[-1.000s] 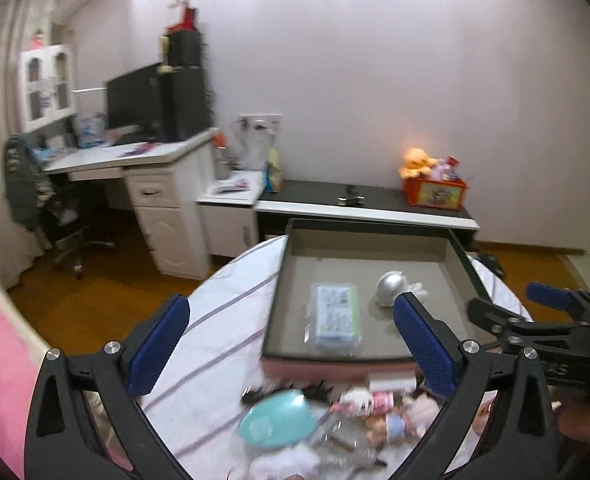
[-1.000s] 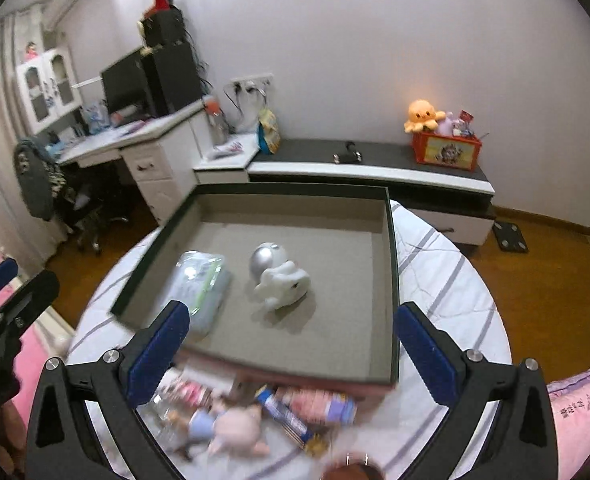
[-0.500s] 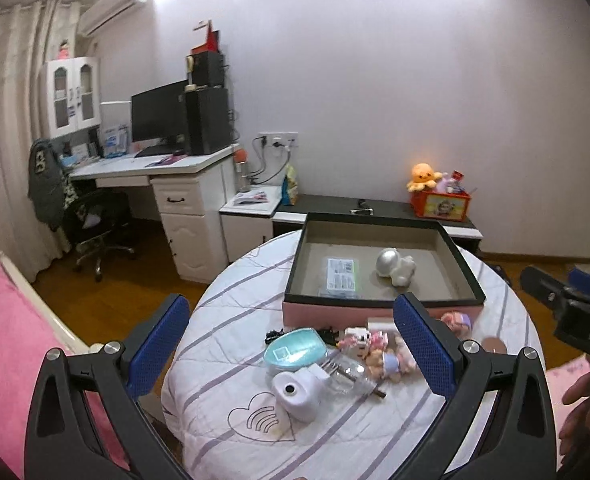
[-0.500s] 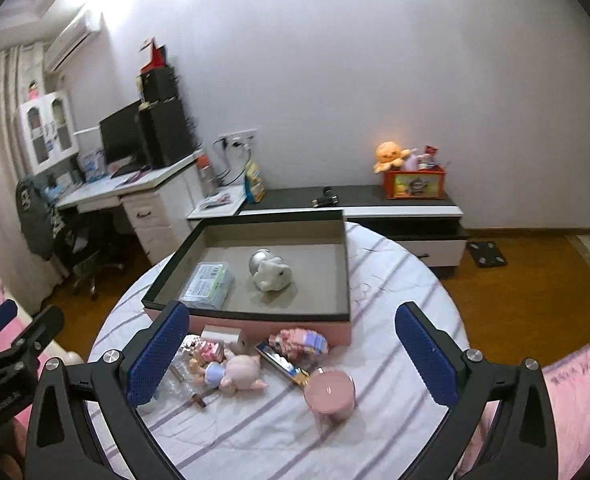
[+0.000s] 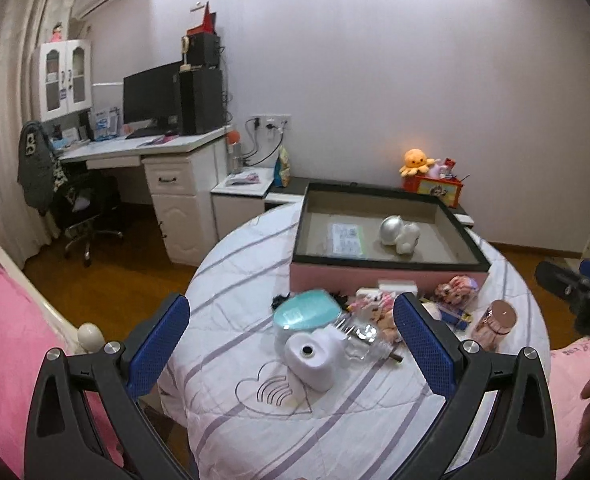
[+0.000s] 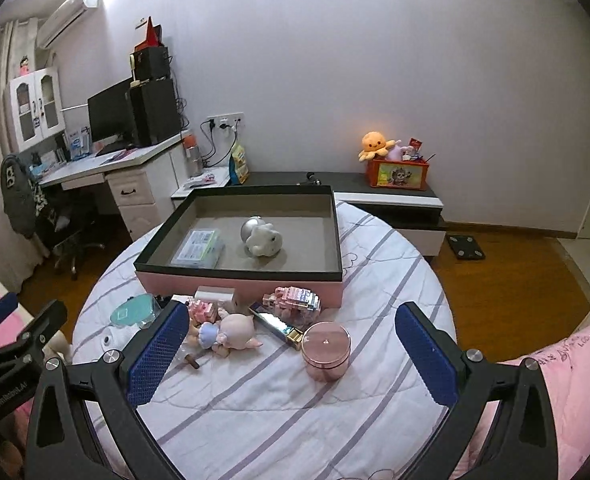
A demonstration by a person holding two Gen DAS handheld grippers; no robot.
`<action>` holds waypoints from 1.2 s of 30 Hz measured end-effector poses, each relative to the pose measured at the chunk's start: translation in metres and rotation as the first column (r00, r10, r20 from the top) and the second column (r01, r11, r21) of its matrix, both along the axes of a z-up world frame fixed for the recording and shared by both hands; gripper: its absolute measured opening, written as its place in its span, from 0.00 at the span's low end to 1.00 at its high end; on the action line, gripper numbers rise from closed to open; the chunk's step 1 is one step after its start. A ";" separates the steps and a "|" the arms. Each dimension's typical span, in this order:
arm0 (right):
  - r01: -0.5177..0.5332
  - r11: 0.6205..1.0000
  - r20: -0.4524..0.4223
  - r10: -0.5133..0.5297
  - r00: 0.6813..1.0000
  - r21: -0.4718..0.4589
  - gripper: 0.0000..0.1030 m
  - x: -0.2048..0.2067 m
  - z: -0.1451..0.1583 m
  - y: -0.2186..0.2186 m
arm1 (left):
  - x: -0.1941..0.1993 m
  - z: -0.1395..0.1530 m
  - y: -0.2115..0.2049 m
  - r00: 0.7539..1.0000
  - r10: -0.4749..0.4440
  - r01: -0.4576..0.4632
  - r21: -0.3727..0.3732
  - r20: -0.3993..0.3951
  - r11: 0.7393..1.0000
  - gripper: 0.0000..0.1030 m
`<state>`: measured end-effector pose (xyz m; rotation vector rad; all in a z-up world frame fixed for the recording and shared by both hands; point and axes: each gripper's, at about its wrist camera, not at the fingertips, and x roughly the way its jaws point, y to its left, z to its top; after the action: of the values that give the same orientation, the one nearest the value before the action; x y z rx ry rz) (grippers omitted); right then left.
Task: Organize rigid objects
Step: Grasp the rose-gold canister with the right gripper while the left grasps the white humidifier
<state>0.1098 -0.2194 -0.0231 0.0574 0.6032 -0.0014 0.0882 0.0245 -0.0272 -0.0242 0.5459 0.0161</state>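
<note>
Both grippers have been drawn back and raised since the earlier frames, so that the whole round surface (image 6: 375, 264) is now taken in where only the box filled the view a second ago. The jaws of the left gripper (image 5: 291, 344) are spread wide and hold nothing; those of the right gripper (image 6: 291, 352) are likewise wide and empty, and both hang above the near part of the surface without touching anything.

Between the right jaws, a pink round jar (image 6: 326, 350) stands upright, with a doll figure (image 6: 231, 334) lying on its side just to its left and a flat dark case (image 6: 281, 325) between them. A pink block model (image 6: 293, 301) sits against the front wall of the pink box (image 6: 239, 286). Under the left jaws, a white cylindrical device (image 5: 315, 354) and a teal oval case (image 5: 307, 314) are seen, with a clear glass piece touching them.

Inside the box, a clear packet (image 6: 199, 248) and a white-and-silver figure (image 6: 261, 236) already lie, so the sorting is judged to be partly done.

For the next pick, the jar is best taken by the right gripper: it stands apart from the clutter and offers a firm round wall. The jaws should be lowered straight around its middle, and closed gently, since a smooth shell may slip. The crowded doll cluster is better left until room has been made.
</note>
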 end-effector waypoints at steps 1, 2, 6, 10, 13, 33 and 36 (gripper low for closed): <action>-0.006 1.000 -0.007 0.006 1.000 0.000 1.00 0.003 -0.003 -0.003 | 0.001 -0.006 -0.001 1.000 0.006 -0.006 -0.002 -0.018 1.000 1.00; -0.007 1.000 -0.015 0.007 1.000 -0.002 1.00 0.004 -0.006 -0.005 | 0.002 -0.010 -0.002 1.000 0.008 -0.008 -0.002 -0.030 1.000 1.00; -0.001 1.000 -0.076 0.003 0.997 0.029 1.00 0.017 -0.029 -0.018 | 0.010 -0.030 -0.007 0.997 -0.017 0.020 0.036 -0.078 0.999 1.00; 0.016 0.999 -0.154 -0.009 0.988 0.047 1.00 0.032 -0.056 -0.026 | 0.021 -0.052 -0.004 0.992 -0.019 0.024 0.039 -0.128 0.999 1.00; 0.013 0.999 -0.178 -0.005 0.984 0.042 1.00 0.041 -0.069 -0.025 | 0.031 -0.064 -0.002 0.987 -0.013 0.015 0.014 -0.160 1.000 1.00; -0.003 0.998 -0.271 0.021 0.962 0.067 0.48 0.077 -0.124 -0.034 | 0.078 -0.115 -0.002 0.958 -0.100 0.073 -0.110 -0.269 0.991 0.56; -0.009 0.996 -0.267 0.032 0.963 0.089 0.48 0.075 -0.123 -0.037 | 0.075 -0.113 0.003 0.959 -0.107 0.076 -0.129 -0.263 0.989 0.56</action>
<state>0.1848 -0.2565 -0.1457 0.1375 0.8758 0.0379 0.1632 0.0275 -0.1399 -0.1128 0.8194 -0.1049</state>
